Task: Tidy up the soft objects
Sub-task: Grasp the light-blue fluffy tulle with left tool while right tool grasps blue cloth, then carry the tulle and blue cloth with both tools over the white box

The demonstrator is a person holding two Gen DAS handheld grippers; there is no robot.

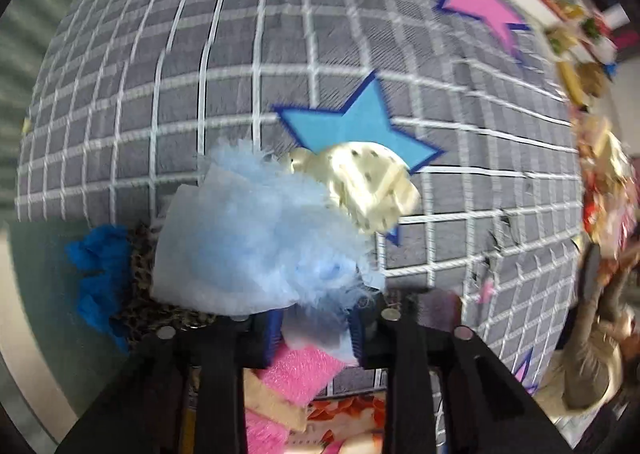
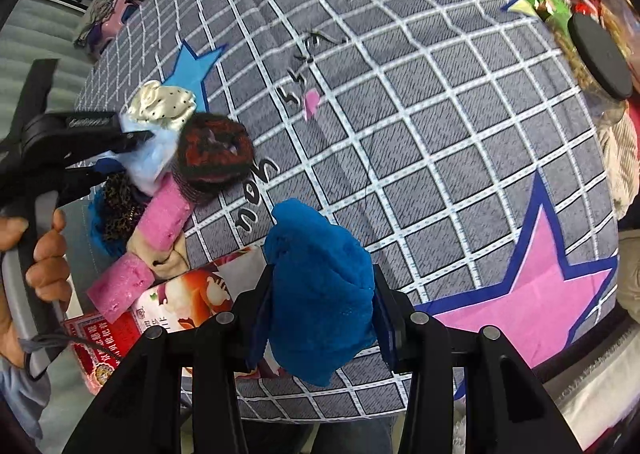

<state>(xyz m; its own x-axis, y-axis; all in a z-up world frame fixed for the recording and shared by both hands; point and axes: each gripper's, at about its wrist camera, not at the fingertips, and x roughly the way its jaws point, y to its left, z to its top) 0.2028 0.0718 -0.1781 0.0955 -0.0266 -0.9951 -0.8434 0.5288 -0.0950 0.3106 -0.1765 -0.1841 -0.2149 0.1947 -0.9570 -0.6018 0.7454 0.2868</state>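
My left gripper points down at a pile of soft things, shut on a light blue fluffy cloth; the same left gripper shows in the right wrist view. Touching the cloth's far side is a cream dotted bow. A leopard-print scrunchie and a blue piece lie to its left. Pink foam lies under the fingers. A dark red knitted scrunchie rests on the pile. My right gripper is shut on a dark blue fuzzy cloth, held above the table.
A grey checked tablecloth with pink and blue stars covers the table. A red printed box lies at the near left under the pink foam. A jar with a black lid and packaged goods crowd the far right edge. A hand holds the left gripper.
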